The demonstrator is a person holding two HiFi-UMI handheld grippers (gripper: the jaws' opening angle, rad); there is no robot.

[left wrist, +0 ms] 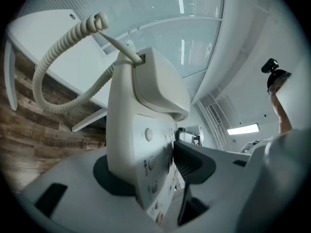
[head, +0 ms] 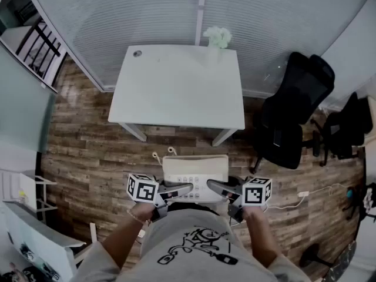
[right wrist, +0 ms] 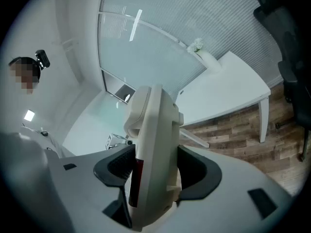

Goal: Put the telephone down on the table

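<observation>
A cream desk telephone hangs in the air over the wood floor, just short of the white table. My left gripper is shut on its left side and my right gripper on its right side. In the left gripper view the telephone stands between the dark pads, its handset in the cradle and its coiled cord looping out to the left. The right gripper view shows the telephone edge-on, clamped by both pads.
A small vase of pale flowers stands at the table's far edge. Black office chairs are to the table's right. A white cable lies on the floor at right, and a white shelf at lower left.
</observation>
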